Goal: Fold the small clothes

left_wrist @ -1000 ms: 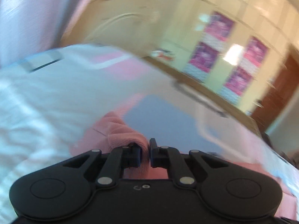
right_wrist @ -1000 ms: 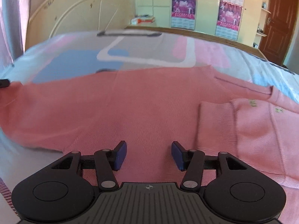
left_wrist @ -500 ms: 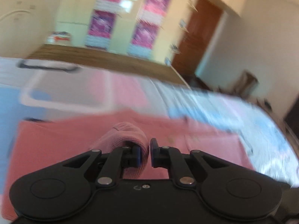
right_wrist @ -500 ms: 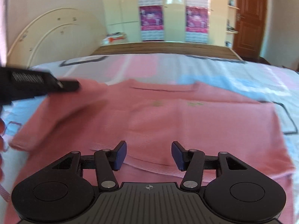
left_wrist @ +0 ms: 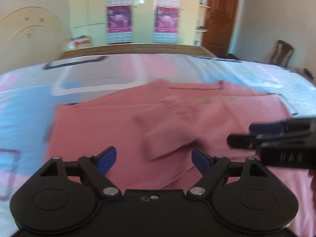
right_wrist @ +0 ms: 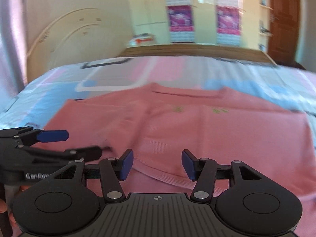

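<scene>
Since the earlier frames the left gripper (left_wrist: 153, 159) has carried the sleeve cuff it was pinching across from the side of the bed and over the sweater's body, and its jaws are now opening, with nothing pressed between the blue pads; the released sleeve (left_wrist: 173, 132) lies just ahead of them, slanting across the chest of the garment. Beside it, the right gripper (right_wrist: 157, 164) hovers low over the near hem with its fingers spread about halfway and empty, pink knit showing in the gap but not pinched; its jaws are opening slightly. Each tool appears at the edge of the other's view, so the two sit close together near the hem. The pink knit sweater (right_wrist: 197, 130) lies flat on the bed, neckline (right_wrist: 185, 93) at the far side, with both sleeves seemingly folded inward, though blur makes the right one hard to read. Beyond it stretches the patterned bedsheet (left_wrist: 29, 106) in pink, blue and white, then the wooden footboard (left_wrist: 138, 48), and further off the wardrobe with purple posters (left_wrist: 118, 19) and a brown door (left_wrist: 219, 15). The sleeve-folding step looks just finished; the next move probably calls for both grippers to drop to the hem, pinch it at two well-spaced points, and lift it evenly toward the neckline without dragging the sleeves askew.
</scene>
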